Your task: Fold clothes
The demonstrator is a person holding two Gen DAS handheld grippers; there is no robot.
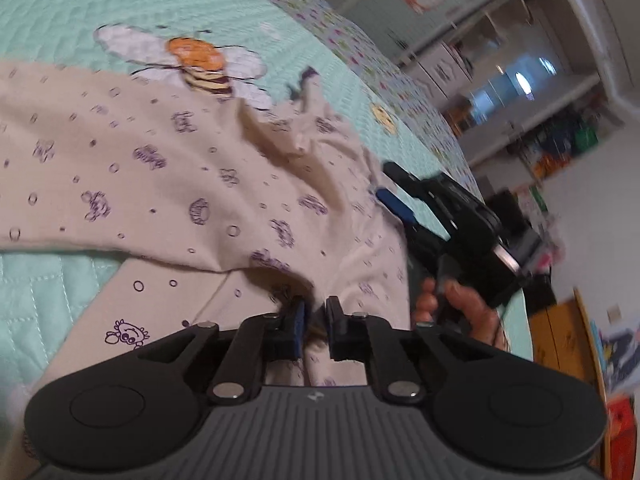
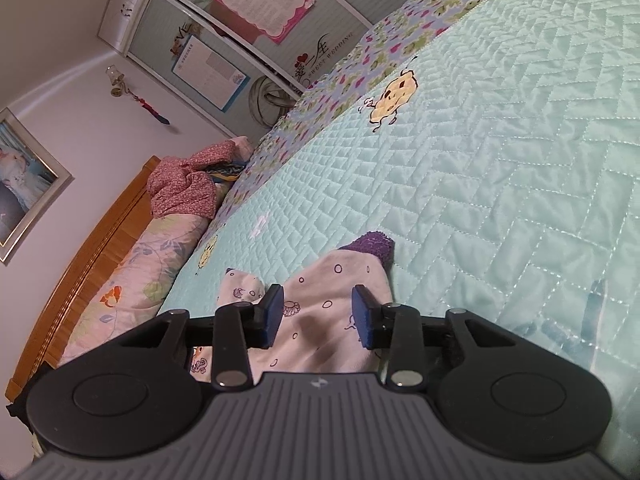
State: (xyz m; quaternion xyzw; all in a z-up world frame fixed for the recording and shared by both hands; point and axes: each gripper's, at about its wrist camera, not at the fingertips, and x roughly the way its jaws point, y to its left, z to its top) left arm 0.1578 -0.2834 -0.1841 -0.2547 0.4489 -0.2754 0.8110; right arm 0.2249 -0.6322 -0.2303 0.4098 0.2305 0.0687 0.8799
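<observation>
Lying rumpled across a mint-green quilted bedspread (image 1: pixel 60 8), a cream garment (image 1: pixel 168 184) printed with small purple figures covers much of the bed, its purple cuff (image 2: pixel 370 246) resting on the quilt in the right wrist view. The left gripper (image 1: pixel 316 330) sits low at the garment's near edge, its jaws drawn almost together on a fold of the cloth. The right gripper (image 2: pixel 318 316) hovers over the sleeve end with its jaws apart, cloth lying beneath them and not pinched. A hand (image 1: pixel 460 312) holds that right gripper beside the garment. A stitched bee (image 1: pixel 200 64) shows on the bedspread just beyond the garment.
</observation>
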